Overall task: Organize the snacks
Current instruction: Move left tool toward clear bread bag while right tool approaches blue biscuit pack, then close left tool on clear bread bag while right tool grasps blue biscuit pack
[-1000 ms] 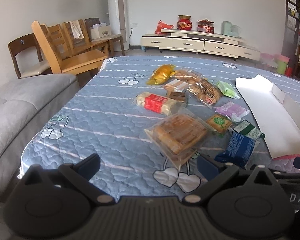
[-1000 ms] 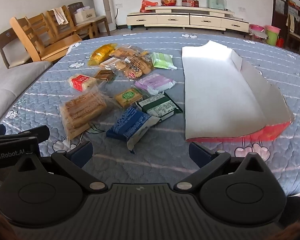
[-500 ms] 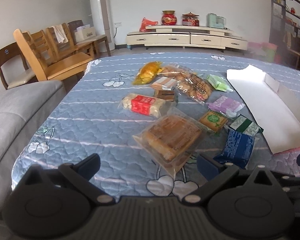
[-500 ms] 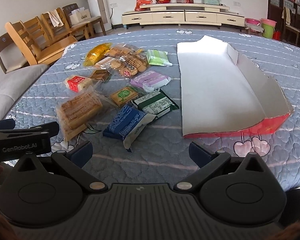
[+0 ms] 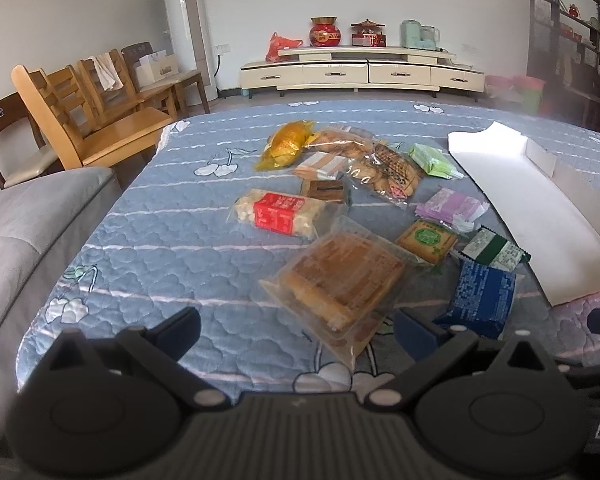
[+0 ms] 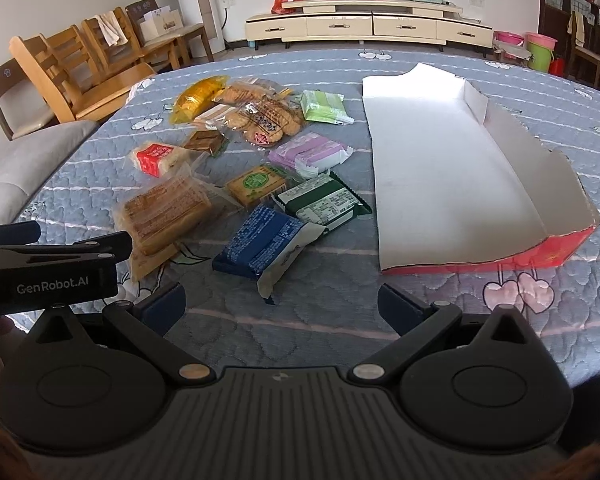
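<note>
Bright even daylight, fisheye-bent edges, soft blur.

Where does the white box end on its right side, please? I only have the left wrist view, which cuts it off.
Observer: The white box ends in a low, ragged-edged wall along its right side, and nothing lies inside it.
Operator: Thank you. Is the right gripper carrying anything?
Observer: No. The right gripper has its jaws wide open with nothing between them.
Operator: What lies nearest in front of it?
Observer: The blue packet, whose near end has a pale flap sticking out toward that gripper.
</note>
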Demonstrator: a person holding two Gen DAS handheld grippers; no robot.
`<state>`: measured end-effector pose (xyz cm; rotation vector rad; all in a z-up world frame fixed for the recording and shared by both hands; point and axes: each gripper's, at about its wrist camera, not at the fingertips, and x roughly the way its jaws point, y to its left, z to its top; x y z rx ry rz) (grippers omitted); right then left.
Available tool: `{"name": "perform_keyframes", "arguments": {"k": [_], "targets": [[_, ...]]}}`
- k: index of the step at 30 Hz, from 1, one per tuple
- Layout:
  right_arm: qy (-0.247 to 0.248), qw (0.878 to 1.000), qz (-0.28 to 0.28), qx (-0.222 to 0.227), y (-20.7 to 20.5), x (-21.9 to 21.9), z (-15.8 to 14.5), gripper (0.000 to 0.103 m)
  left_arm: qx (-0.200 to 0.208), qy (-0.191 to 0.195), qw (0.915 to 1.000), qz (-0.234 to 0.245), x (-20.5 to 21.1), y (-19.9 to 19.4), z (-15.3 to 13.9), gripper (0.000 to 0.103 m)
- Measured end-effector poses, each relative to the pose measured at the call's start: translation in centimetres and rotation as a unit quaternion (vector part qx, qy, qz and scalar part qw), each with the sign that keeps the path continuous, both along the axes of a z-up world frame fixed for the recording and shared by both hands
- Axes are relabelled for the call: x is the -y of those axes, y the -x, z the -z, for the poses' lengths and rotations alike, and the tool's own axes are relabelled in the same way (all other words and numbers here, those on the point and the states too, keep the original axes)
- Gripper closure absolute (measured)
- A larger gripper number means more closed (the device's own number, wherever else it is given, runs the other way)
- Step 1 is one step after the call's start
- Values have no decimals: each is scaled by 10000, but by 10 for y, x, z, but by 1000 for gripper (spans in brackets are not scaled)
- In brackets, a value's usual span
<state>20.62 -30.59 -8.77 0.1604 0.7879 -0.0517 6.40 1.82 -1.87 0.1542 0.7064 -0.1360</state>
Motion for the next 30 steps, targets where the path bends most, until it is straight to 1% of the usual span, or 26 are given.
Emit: {"name": "perform_keyframes", "arguments": {"k": [4,14,21,26,28,29,30], "targets": [[2,10000,-9,-41,-2,-2,2,0,-17,19,10000,13,-1,-4,2,1],[40,9999,17,-143,-7,-3,5,0,-38,-76,9998,167,0,-15,7,1],[1,9998,39,-202,-8,-2,8,0,-39,-171,9978,641,6,-35,13,1],[-45,9997,73,-249,-9,0,11,0,-283,-353,9932,1075,17,-59,24,1],[-78,9996,95,-271,-10,1,12,0,-452,-404,9905,1238,21,-67,31,1],[-89,9995,107,-277,-11,1,13,0,-494,-451,9894,1288,24,-70,34,1],[-110,9995,116,-283,-11,2,14,0,-481,-582,9886,1302,27,-70,37,1]]}}
